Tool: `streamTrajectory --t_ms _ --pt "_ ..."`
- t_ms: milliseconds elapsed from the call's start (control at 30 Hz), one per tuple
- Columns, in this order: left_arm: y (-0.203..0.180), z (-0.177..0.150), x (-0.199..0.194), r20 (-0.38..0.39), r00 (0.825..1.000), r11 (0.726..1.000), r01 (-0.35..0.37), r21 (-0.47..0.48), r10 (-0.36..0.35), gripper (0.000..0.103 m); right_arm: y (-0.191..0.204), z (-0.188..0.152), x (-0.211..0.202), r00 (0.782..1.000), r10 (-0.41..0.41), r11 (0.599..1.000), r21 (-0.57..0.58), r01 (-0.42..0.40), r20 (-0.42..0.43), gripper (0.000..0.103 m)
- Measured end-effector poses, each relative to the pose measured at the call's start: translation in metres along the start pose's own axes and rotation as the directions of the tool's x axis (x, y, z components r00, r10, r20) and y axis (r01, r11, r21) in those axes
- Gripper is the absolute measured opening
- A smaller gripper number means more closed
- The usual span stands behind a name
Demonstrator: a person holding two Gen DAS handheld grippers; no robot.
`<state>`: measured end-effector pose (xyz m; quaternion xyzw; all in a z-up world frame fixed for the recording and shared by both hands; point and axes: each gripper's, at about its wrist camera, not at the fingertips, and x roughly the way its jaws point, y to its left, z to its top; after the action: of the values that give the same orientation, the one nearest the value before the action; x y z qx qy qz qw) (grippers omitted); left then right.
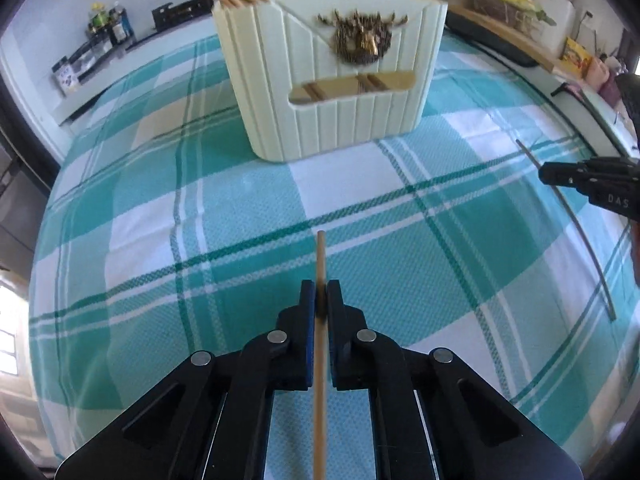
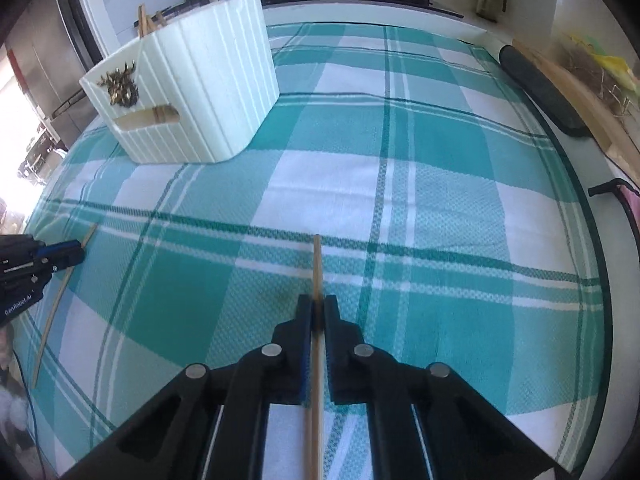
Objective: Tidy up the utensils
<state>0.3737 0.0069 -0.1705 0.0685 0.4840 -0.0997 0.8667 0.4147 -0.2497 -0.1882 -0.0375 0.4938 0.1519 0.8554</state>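
Gripper (image 1: 321, 292) around chopstick (image 1: 320, 256) (clamped)

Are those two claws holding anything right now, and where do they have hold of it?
Yes. The left gripper is shut on a chopstick, and the right gripper on another chopstick, each gripped partway along, tip poking forward.

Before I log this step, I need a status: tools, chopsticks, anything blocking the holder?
Left tool shut on chopstick. Right tool shut on second chopstick. Holder upright ahead, chopsticks already inside. Cloth between looks bare.

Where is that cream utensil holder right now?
The cream utensil holder stands on the checked tablecloth, far centre in the left wrist view, upper left in the right wrist view.
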Motion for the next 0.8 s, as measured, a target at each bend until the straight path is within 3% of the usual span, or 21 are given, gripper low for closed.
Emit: streamTrajectory --t_ms 67,167,400,533,700,800 --pt "0.008 0.002 -0.029 0.079 0.997 0.998 0.032 -0.049 -0.028 0.004 0.004 0.002 -0.023 0.997 0.035 0.999 0.015 -0.037 0.075 0.006" --pt "0.015 0.002 -0.079 0.194 0.980 0.994 0.071 -0.086 -0.053 0.004 0.018 -0.002 -0.076 0.972 0.089 0.996 -0.008 -0.089 0.217 0.006" --pt "0.021 -0.019 -0.174 0.402 0.912 0.984 0.135 -0.114 -0.078 0.004 0.052 -0.028 -0.178 0.891 0.158 0.987 -0.099 -0.128 0.426 0.006" --pt "0.023 -0.027 -0.194 0.458 0.886 0.980 0.150 -0.129 -0.075 0.004 0.065 -0.039 -0.206 0.850 0.162 0.986 -0.115 -0.120 0.502 0.006" --pt "0.023 -0.033 -0.205 0.475 0.877 0.979 0.158 -0.131 -0.078 0.004 0.073 -0.045 -0.230 0.773 0.192 0.981 -0.135 -0.138 0.605 0.006" --pt "0.023 -0.036 -0.209 0.476 0.876 0.979 0.155 -0.129 -0.076 0.004 0.072 -0.044 -0.234 0.763 0.218 0.976 -0.142 -0.166 0.609 0.006"
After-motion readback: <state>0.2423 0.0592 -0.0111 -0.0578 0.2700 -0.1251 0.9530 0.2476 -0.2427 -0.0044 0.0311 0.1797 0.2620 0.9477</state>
